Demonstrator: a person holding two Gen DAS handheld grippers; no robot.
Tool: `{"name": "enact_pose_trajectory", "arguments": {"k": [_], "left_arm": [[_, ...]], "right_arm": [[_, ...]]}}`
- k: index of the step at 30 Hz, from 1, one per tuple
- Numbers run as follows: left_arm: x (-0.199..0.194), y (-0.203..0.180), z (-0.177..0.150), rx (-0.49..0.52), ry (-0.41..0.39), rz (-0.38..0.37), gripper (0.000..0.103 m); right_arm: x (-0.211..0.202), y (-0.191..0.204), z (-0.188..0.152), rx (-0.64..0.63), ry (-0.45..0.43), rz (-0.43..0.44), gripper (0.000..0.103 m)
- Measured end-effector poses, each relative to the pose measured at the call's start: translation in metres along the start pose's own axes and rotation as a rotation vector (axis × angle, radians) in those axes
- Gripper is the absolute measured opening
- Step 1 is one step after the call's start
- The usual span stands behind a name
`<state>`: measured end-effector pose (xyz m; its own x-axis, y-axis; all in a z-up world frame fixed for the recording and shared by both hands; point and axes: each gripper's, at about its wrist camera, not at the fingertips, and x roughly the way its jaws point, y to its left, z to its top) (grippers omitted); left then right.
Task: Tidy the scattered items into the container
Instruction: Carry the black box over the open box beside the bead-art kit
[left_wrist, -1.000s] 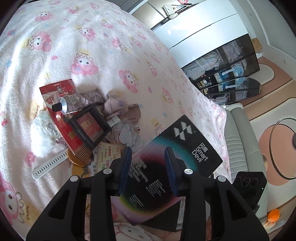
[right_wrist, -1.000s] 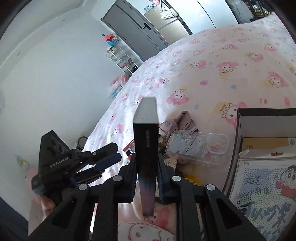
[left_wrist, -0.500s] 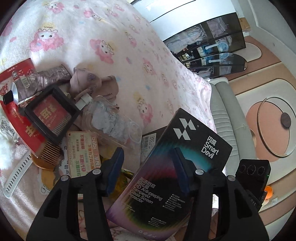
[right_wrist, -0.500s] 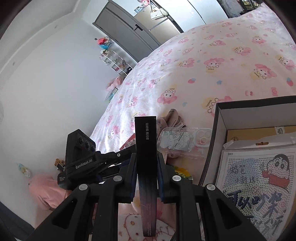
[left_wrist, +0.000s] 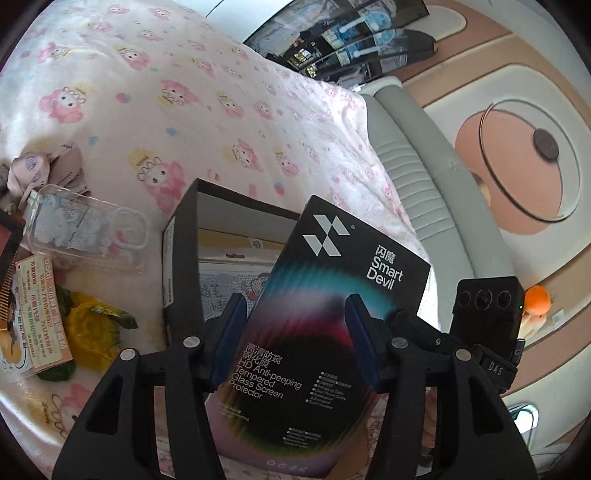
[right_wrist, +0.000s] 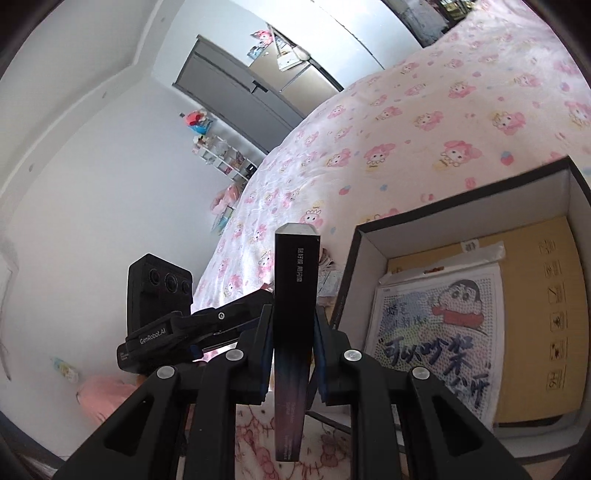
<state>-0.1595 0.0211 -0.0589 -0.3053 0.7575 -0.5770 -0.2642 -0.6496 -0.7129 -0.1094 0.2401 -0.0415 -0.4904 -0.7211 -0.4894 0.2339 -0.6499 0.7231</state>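
Note:
A black "Smart Devil" screen protector box (left_wrist: 325, 332) is held upright by my right gripper (right_wrist: 293, 347), whose pads press its two flat faces; the right wrist view shows its narrow edge (right_wrist: 295, 295). My left gripper (left_wrist: 295, 332) stands open, its blue pads on either side of the same box. The black open container box (right_wrist: 461, 229) lies on the bed just right of the right gripper, with a cartoon picture sheet (right_wrist: 436, 332) inside. In the left wrist view the container (left_wrist: 184, 258) is behind the held box.
On the pink patterned bedspread (left_wrist: 184, 92) left of the container lie a clear phone case (left_wrist: 85, 229), a yellow-green wrapper (left_wrist: 88, 332), a printed card (left_wrist: 40, 306) and pink fabric (left_wrist: 40, 170). A grey padded headboard (left_wrist: 417, 170) borders the bed at right.
Both grippers have swung to the right with the box, from over the scattered pile toward the container. The container now fills more of the right wrist view.

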Motion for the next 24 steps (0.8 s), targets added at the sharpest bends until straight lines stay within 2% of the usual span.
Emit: {"name": "enact_pose_trajectory", "arguments": {"k": [2, 5, 8, 15, 20, 22, 24], "left_arm": [[0.018, -0.015, 0.001, 0.024, 0.033, 0.044, 0.056], [0.039, -0.024, 0.005, 0.009, 0.065, 0.072, 0.059], [0.06, -0.023, 0.005, -0.019, 0.106, 0.101, 0.059], [0.09, -0.02, -0.002, -0.05, 0.132, 0.186, 0.059], [0.115, -0.019, -0.009, -0.068, 0.199, 0.231, 0.058], [0.121, -0.022, -0.015, -0.044, 0.232, 0.246, 0.058], [0.122, -0.025, -0.02, -0.015, 0.231, 0.281, 0.058]], "right_arm": [[-0.012, -0.016, 0.001, 0.041, -0.009, -0.006, 0.017], [-0.02, -0.04, 0.005, 0.102, -0.018, 0.002, 0.018], [-0.023, -0.058, 0.012, 0.128, -0.028, -0.015, 0.018], [-0.018, -0.098, 0.018, 0.23, -0.009, -0.039, 0.019], [-0.007, -0.116, 0.025, 0.231, 0.026, -0.122, 0.021], [-0.004, -0.121, 0.03, 0.213, 0.032, -0.18, 0.021], [-0.002, -0.122, 0.029, 0.192, 0.047, -0.238, 0.021]]}}
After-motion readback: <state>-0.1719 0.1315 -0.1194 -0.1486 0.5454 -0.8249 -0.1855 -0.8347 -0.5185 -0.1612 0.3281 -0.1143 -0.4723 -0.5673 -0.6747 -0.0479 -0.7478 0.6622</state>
